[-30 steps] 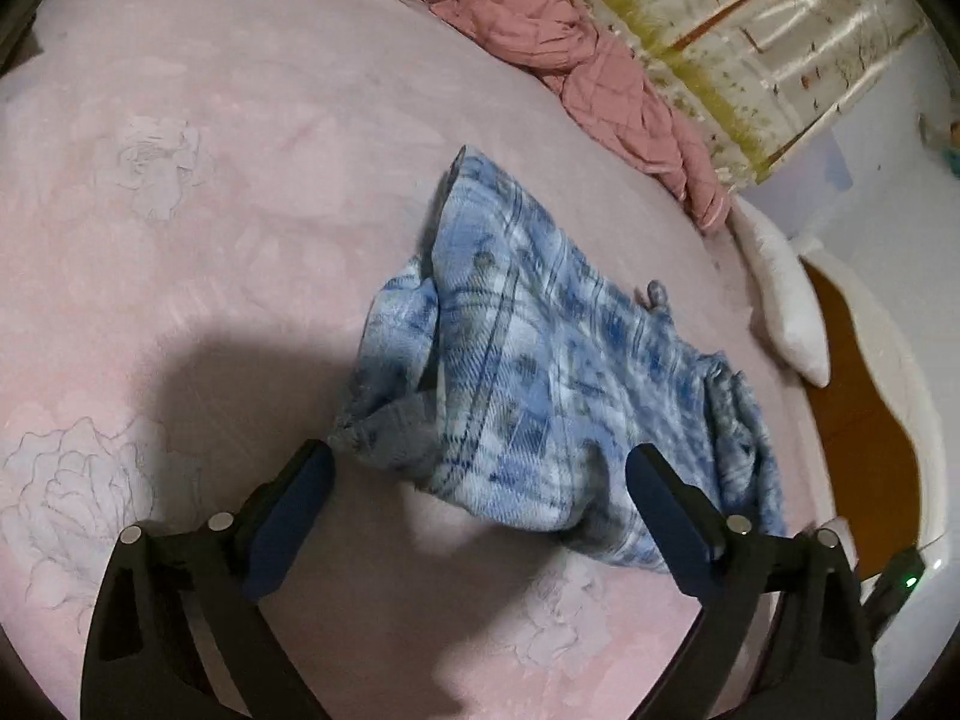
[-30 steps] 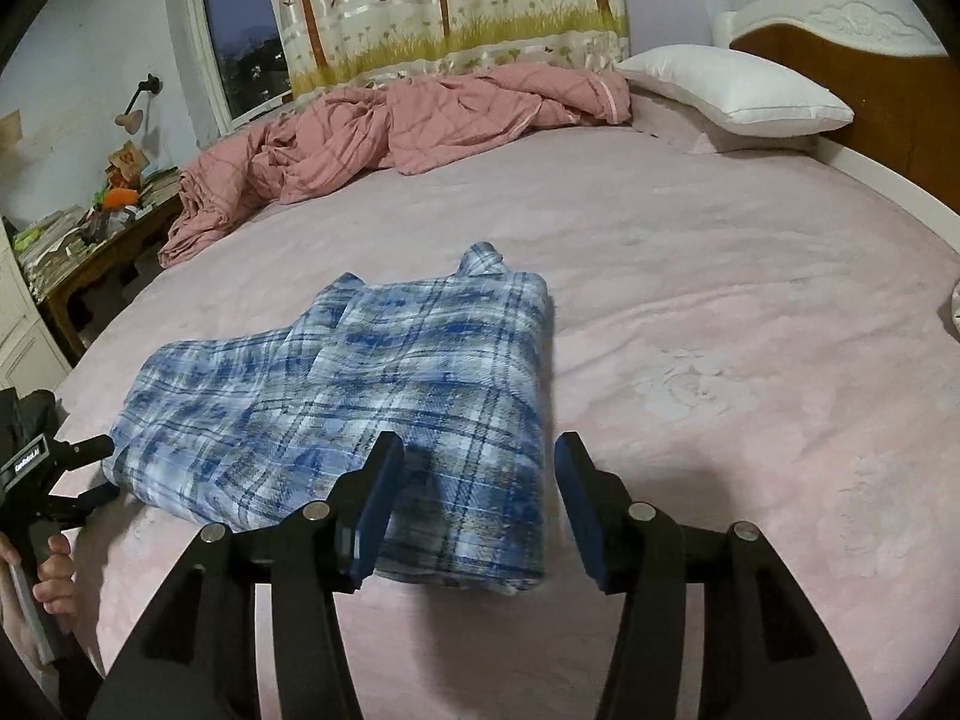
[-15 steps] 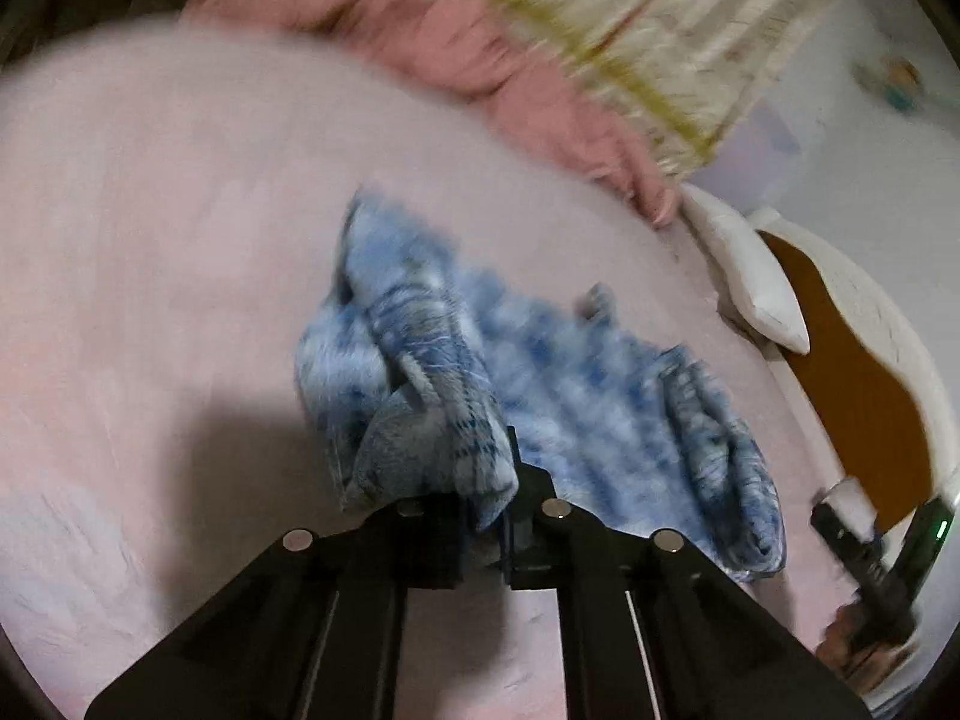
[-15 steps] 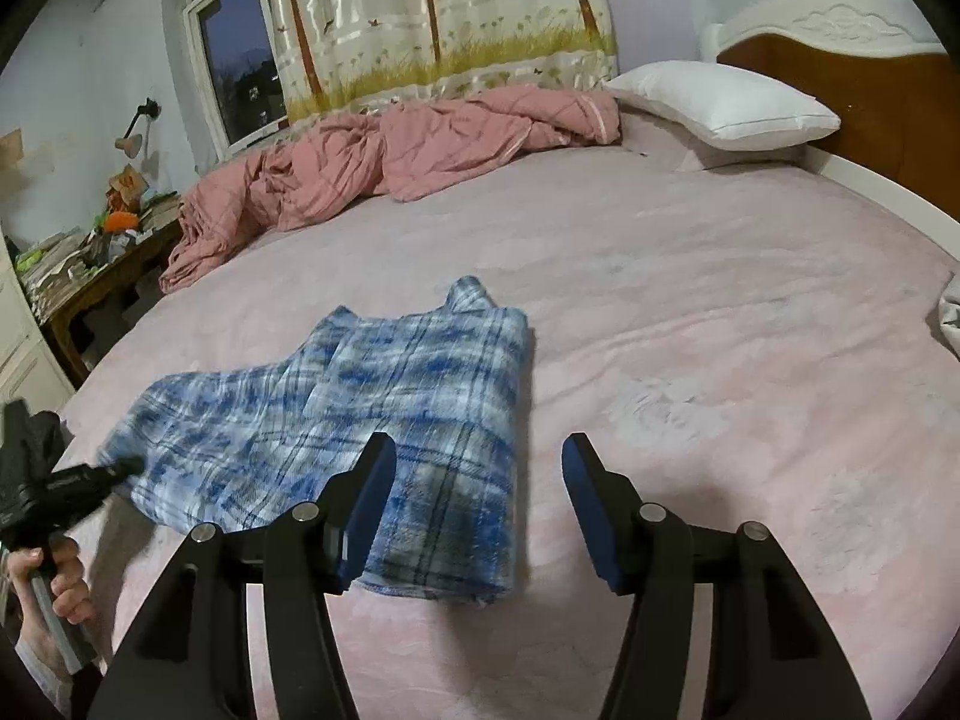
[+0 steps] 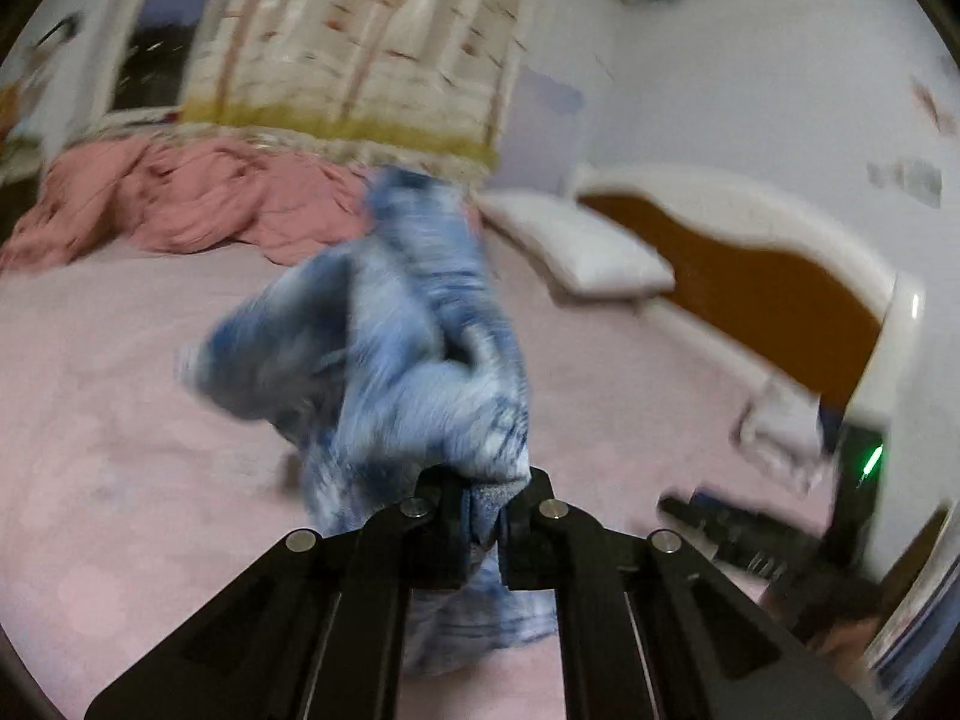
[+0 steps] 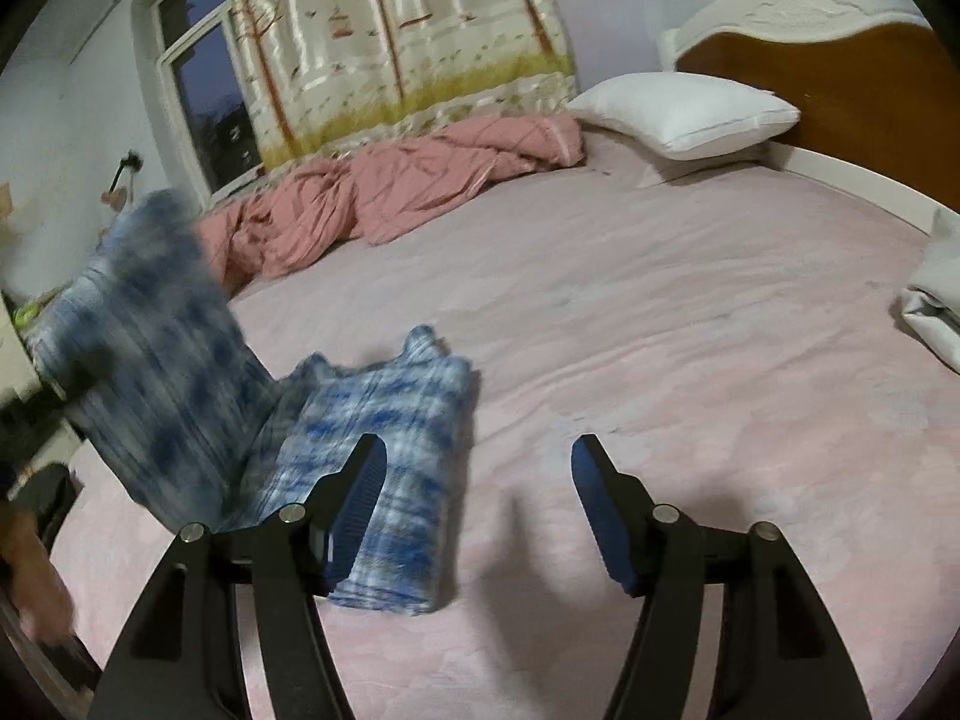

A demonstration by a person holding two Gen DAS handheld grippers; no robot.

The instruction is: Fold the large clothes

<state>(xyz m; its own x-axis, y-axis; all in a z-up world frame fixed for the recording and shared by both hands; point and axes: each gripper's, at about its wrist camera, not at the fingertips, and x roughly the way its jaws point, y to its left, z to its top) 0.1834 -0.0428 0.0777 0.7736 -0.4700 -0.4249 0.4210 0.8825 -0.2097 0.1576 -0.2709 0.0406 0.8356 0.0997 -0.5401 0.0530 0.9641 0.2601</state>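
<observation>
A blue plaid shirt (image 6: 384, 468) lies partly folded on the pink bed (image 6: 660, 312). My left gripper (image 5: 483, 525) is shut on one end of the blue plaid shirt (image 5: 420, 372) and holds that end lifted off the bed; in the right wrist view the raised part hangs blurred at the left. My right gripper (image 6: 477, 510) hovers above the shirt's near right corner, its jaws opening, with only bed sheet and the shirt's edge below them and nothing pressed by the pads.
A crumpled pink quilt (image 6: 390, 192) lies along the far side of the bed. A white pillow (image 6: 684, 111) rests by the wooden headboard (image 6: 840, 78). Folded white cloth (image 6: 936, 306) sits at the right edge. A window and patterned curtain (image 6: 396, 36) stand behind.
My left gripper went from open to shut on the shirt's end, then swung up and over with it. My right gripper drew back from the shirt and spread wider.
</observation>
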